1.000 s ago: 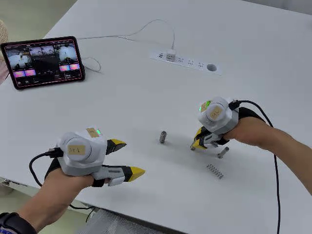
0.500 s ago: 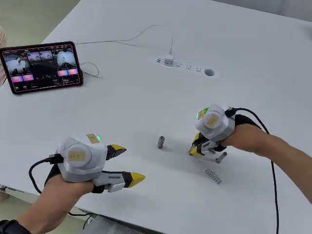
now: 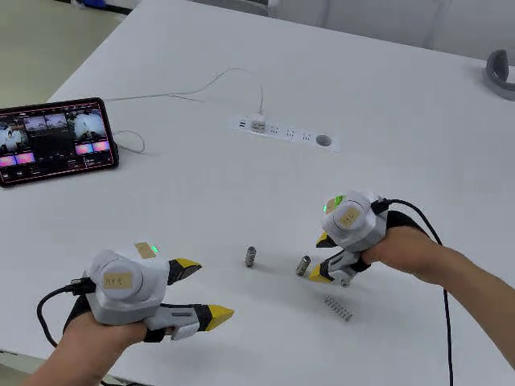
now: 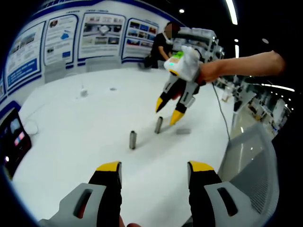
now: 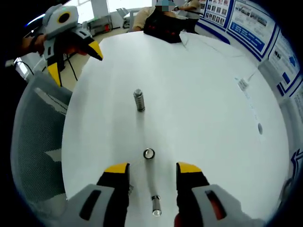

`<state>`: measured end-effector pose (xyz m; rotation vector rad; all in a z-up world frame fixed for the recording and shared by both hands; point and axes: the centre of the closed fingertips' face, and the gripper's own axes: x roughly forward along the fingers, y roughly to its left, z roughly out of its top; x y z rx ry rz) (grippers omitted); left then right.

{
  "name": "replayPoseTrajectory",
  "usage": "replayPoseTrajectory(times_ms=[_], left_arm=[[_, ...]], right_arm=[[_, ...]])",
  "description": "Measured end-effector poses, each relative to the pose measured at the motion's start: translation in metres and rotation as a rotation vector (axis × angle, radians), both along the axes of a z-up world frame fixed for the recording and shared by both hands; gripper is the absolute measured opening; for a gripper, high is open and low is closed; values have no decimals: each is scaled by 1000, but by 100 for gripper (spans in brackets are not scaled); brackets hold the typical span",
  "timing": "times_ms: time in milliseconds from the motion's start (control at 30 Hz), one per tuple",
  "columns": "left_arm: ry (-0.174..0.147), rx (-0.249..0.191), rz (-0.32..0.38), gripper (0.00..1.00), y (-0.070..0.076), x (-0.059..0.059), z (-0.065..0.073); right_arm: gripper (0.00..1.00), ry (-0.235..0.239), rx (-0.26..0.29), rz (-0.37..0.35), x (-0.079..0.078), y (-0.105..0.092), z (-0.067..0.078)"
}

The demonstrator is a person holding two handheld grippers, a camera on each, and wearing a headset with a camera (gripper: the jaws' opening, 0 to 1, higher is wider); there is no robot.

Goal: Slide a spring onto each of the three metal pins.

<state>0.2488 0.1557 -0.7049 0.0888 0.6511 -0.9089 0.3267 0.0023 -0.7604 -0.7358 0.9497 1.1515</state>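
Logging progress at two of three, by judgement. Finding a first pin (image 3: 250, 256) upright near the middle of the tabletop (image 3: 185, 193), with coils visible round its shaft in the right gripper view, so counting it as sprung. Finding a second pin (image 3: 303, 265) upright just beside the right gripper (image 3: 321, 257), ribbed like a coil in the head view. Appears end-on in the right gripper view, as a ring just ahead of the jaws, so cannot confirm how far its spring is seated. Reading the right jaws as spread, clamping nothing. Spotting a third pin (image 5: 155, 204) lying flat on the tabletop, low between those jaws; apparently bare, though too small to be sure. Spotting one loose spring (image 3: 338, 308) lying on its side near the right gripper, on the person's side of it, apart from all three pins. Reading the left gripper (image 3: 203, 289) as idle, well apart from the work, jaws spread and empty. Remaining, as judged: pick up the loose spring and slide it onto the third pin. Flagging one risk: with that pin lying down, probably needs standing up or holding first.
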Motion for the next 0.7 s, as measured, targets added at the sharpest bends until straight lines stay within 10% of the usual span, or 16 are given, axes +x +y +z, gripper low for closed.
replayPoseTrajectory(times_ms=[700], left_arm=[[-19,-2,-13,58,-6,-2,9]], right_arm=[[52,-93,42,-138,-9,-18,22]])
